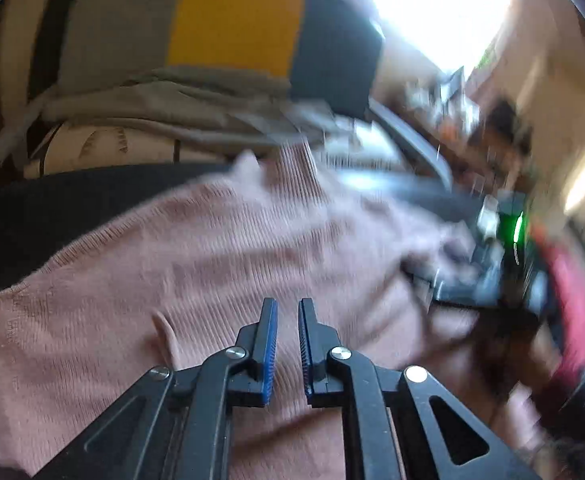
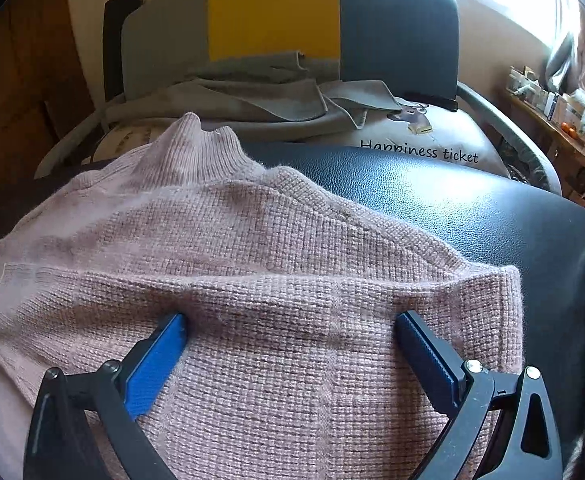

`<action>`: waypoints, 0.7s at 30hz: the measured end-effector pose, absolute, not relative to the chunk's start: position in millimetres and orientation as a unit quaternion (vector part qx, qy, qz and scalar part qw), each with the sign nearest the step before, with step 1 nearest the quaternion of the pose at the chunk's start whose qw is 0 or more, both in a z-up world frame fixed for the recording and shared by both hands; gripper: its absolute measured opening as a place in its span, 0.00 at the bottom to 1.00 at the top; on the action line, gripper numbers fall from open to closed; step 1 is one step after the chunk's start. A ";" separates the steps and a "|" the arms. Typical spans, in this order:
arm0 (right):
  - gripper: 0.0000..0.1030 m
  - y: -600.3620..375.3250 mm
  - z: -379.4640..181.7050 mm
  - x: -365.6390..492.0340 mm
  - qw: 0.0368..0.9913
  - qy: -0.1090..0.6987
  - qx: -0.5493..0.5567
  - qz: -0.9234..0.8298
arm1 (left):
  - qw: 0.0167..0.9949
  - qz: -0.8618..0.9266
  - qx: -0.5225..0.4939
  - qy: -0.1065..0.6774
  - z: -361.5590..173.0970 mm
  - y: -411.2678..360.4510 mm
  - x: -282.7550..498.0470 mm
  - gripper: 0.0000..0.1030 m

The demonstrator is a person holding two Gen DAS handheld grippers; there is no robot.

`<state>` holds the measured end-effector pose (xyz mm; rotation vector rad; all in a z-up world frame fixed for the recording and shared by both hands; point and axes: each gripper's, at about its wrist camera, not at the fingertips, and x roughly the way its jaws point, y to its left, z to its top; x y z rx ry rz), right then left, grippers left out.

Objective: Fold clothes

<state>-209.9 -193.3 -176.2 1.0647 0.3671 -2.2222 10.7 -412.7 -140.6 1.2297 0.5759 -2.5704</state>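
The pink knitted sweater [image 2: 252,264] lies spread over a black leather seat surface [image 2: 472,200], its high collar [image 2: 200,140] pointing away from the cameras. The right tongs [image 2: 290,330] stand spread wide, their blue-padded fingers [image 2: 156,356] resting on the knit on either side of a broad stretch of it, without pinching any fold. The left tongs [image 1: 287,316] are nearly pressed together, only a narrow slit between the blue pads [image 1: 270,344], with nothing caught in it; they hover over the same sweater [image 1: 212,264], whose ribbed hem edge runs along the dark seat on the left of that view. The left view is smeared by motion blur, and on its right side a dark device with a green light [image 1: 518,228] shows only vaguely. Beyond the sweater sits a chair with a grey, yellow and dark blue backrest [image 2: 276,16]. On it lie crumpled grey cloths [image 2: 260,100] over a white cushion printed "Happiness ticket" [image 2: 424,148]. A cluttered wooden shelf [image 2: 552,120] stands by the bright window at right.
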 end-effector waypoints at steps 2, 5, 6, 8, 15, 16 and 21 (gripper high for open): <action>1.00 -192.0 -176.1 -209.5 0.320 0.138 0.405 -0.845 | 0.128 -0.868 0.433 0.205 -156.7 -414.4 8.0 0.10; 1.00 -192.8 -175.9 -208.8 0.320 0.138 0.405 -0.845 | 0.147 -0.856 0.418 0.268 -159.7 -431.2 12.5 0.06; 1.00 -192.9 -175.8 -208.5 0.319 0.139 0.405 -0.845 | 0.152 -0.852 0.415 0.282 -158.1 -431.7 14.8 0.06; 1.00 -192.9 -175.3 -208.1 0.319 0.140 0.405 -0.845 | 0.159 -0.845 0.406 0.311 -153.5 -432.6 23.4 0.08; 1.00 -195.5 -162.5 -194.9 0.298 0.161 0.407 -0.848 | 0.197 -0.834 0.343 0.384 -118.0 -437.6 127.2 0.19; 1.00 -194.8 -156.6 -186.7 0.299 0.160 0.397 -0.853 | 0.210 -0.830 0.330 0.398 -113.8 -445.5 150.7 0.20; 1.00 -201.1 -128.6 -119.9 0.347 0.147 0.348 -0.858 | 0.298 -0.789 0.229 0.487 -100.6 -496.3 302.4 0.21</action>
